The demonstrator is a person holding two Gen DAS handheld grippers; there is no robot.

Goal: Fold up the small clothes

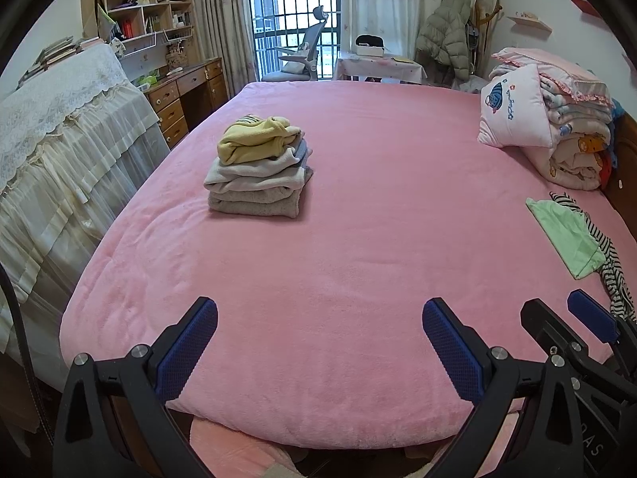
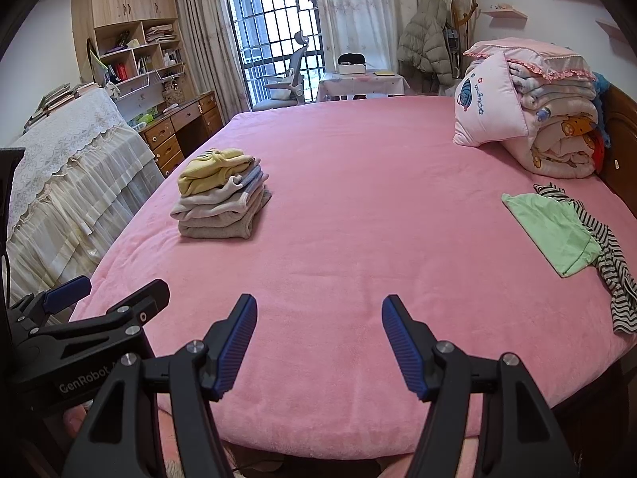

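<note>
Small clothes are sitting in a folded stack (image 1: 258, 167) at the pink bed's (image 1: 358, 239) left, while a green garment (image 1: 565, 235) and a striped one (image 1: 613, 263) are lying unfolded at its right edge. The left gripper (image 1: 318, 338) and right gripper (image 2: 318, 338) are hovering wide apart, holding nothing.

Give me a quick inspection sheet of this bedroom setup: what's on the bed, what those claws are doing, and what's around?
Surface: pink blanket covering the bed, smooth.
Job's things: folded stack, yellow piece on top; unfolded green garment and striped garment lying at the right edge.
Clutter: pink pillow and rolled bedding by the headboard.
Grippers: left claw and right claw both open, empty, above the bed's near edge.
Cables: dark cord at the left edge.
Surroundings: desk with drawers, bookshelves, barred window, office chair, hanging coat.
</note>
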